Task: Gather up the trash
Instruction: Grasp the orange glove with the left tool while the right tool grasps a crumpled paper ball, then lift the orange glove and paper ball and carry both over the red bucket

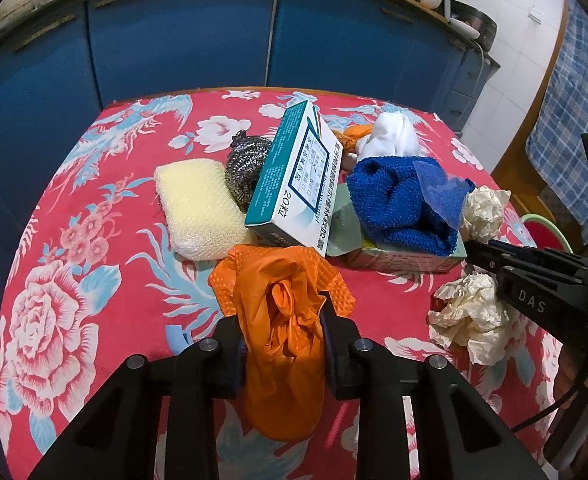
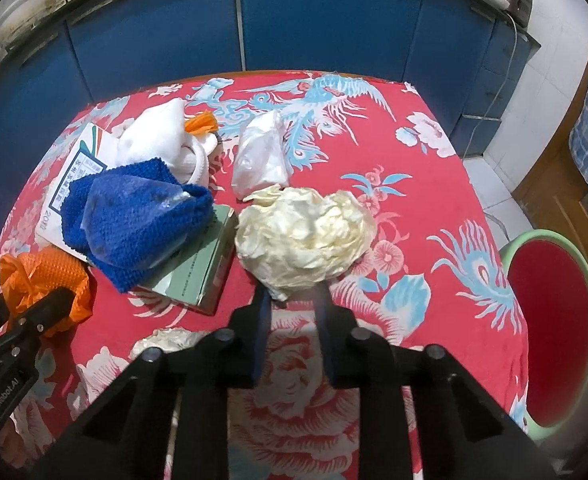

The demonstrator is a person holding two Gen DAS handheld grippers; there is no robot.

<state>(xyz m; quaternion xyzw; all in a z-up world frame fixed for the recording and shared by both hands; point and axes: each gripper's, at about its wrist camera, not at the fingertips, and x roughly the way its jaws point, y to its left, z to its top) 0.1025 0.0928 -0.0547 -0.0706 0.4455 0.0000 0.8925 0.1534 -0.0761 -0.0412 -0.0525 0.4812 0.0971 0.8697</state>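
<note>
My left gripper (image 1: 282, 300) is shut on an orange rubber glove (image 1: 290, 320) and holds it just above the red flowered tablecloth (image 1: 94, 208). My right gripper (image 2: 294, 292) is shut on a crumpled cream paper ball (image 2: 306, 236), also seen in the left wrist view (image 1: 484, 212). A second crumpled paper ball (image 1: 470, 316) lies on the cloth under the right gripper. A crumpled clear plastic bag (image 2: 260, 156) lies just beyond the held paper ball.
A pile in the table's middle: a white-and-teal medicine box (image 1: 294, 184), a blue knitted cloth (image 1: 402, 200) on a green box (image 2: 202, 272), a white cloth (image 1: 394, 136), a steel scourer (image 1: 246, 168), a yellow sponge (image 1: 198, 208). A green-rimmed red bin (image 2: 550, 320) stands right of the table.
</note>
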